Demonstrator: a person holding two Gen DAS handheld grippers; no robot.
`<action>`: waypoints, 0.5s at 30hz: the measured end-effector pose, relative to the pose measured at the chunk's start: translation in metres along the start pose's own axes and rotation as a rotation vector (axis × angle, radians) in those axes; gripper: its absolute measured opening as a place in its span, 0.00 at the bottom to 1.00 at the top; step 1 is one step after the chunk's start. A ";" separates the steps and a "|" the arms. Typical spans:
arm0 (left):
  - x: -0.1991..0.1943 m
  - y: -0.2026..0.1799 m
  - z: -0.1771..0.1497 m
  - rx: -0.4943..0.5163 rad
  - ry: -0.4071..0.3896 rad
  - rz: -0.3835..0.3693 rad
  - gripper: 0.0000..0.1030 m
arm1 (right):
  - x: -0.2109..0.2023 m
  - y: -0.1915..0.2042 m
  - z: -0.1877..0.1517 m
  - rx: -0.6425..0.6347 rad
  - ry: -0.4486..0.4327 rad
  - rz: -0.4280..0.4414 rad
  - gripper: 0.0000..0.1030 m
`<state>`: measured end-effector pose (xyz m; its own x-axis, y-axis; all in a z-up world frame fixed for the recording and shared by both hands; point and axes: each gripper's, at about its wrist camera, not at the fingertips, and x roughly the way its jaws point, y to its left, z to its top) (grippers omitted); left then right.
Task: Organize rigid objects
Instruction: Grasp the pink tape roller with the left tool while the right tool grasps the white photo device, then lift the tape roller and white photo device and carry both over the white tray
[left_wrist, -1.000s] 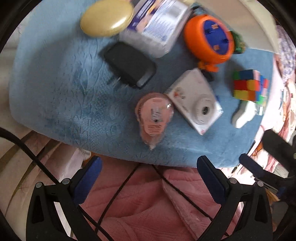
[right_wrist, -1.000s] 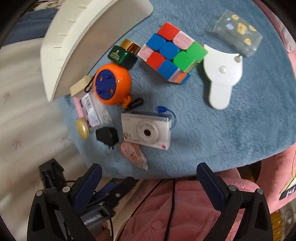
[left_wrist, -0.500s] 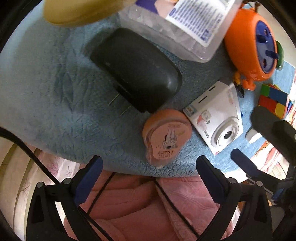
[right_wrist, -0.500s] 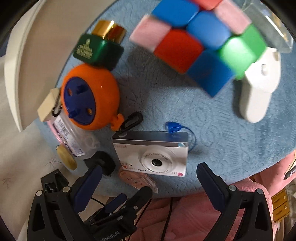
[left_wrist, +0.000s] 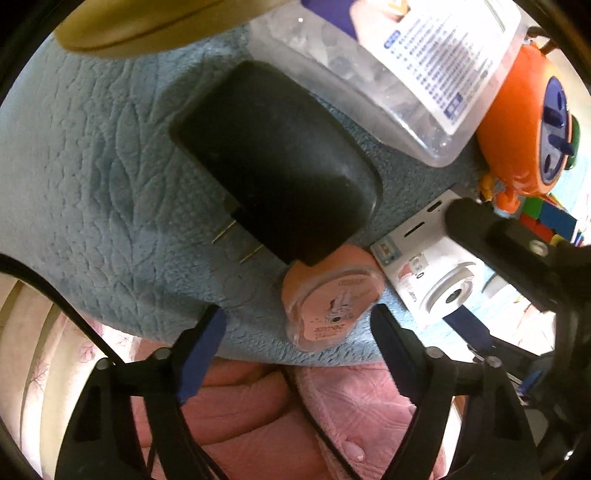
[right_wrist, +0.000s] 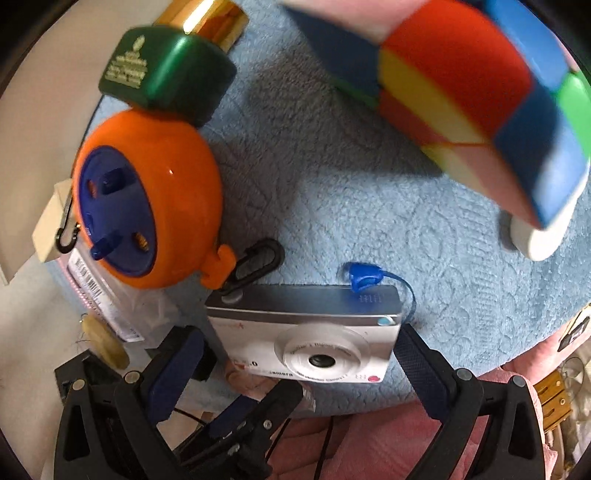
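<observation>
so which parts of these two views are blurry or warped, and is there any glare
Right wrist view: the colour cube at top right is smeared and bulges with the fisheye, the white camera is sharp, and the gold cap glares. Left wrist view: the black charger looms large near the lens, the clear box catches soft sheen, and the rim is dark.
</observation>
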<state>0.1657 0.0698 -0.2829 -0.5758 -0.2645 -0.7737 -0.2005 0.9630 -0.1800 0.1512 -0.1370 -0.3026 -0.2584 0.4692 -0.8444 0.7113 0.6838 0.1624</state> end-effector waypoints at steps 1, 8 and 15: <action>-0.003 0.002 0.002 -0.002 -0.004 -0.004 0.74 | 0.004 0.000 0.001 0.004 0.004 -0.009 0.96; -0.013 0.013 -0.009 -0.016 -0.023 -0.055 0.58 | 0.014 0.003 0.001 -0.009 -0.003 -0.030 0.94; -0.031 0.015 -0.014 -0.047 -0.042 -0.081 0.49 | 0.000 -0.008 -0.011 -0.025 -0.003 -0.007 0.91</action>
<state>0.1691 0.0914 -0.2531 -0.5224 -0.3376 -0.7831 -0.2824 0.9350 -0.2147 0.1386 -0.1364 -0.2985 -0.2614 0.4631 -0.8469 0.6931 0.7007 0.1693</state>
